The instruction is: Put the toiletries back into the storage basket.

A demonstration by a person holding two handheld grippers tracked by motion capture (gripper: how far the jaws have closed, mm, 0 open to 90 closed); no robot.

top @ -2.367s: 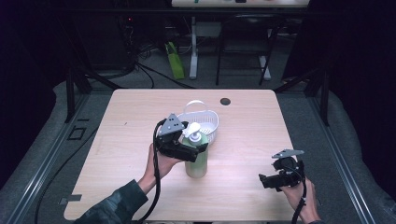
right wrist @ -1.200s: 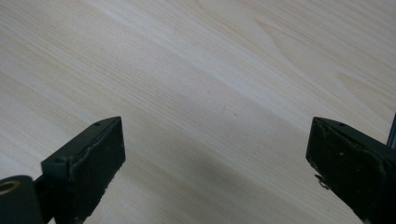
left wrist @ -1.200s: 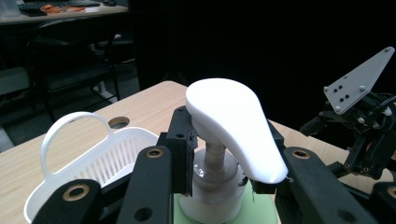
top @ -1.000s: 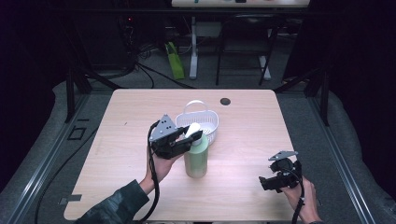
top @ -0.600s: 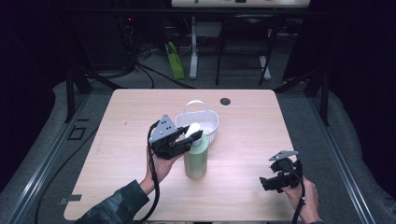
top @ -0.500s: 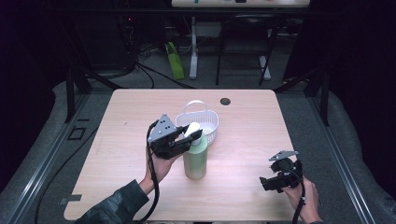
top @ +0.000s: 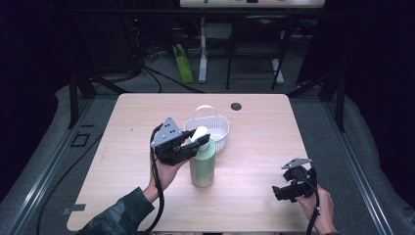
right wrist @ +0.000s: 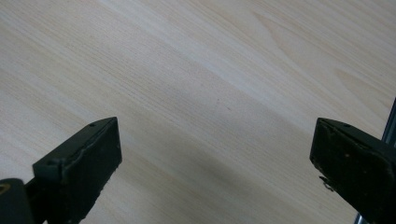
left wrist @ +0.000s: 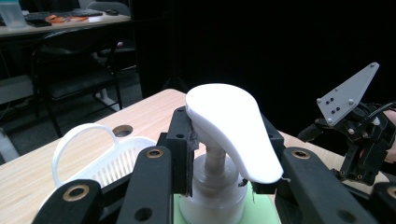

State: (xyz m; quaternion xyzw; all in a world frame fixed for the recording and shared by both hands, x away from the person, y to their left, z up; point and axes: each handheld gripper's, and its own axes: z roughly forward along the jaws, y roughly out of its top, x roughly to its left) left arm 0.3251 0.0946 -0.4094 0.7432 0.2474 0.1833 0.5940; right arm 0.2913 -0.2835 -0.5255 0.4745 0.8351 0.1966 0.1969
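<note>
A green pump bottle (top: 203,164) is stood upright near the middle of the table (top: 127,122), just in front of a white basket (top: 215,128). Its white pump head (left wrist: 231,128) is pinched by the left gripper (top: 192,145) from the left. The right gripper (top: 286,192) is held spread over bare wood, well apart at the near right.

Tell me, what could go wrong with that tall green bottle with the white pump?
The left gripper is shut on just the neck under the white pump head of the tall green plastic bottle. If lifted, the heavy bottle might swing or slip. It also stands close to the white plastic basket, so tilting could knock it. The right gripper is open, far off, unable to steady anything.
</note>
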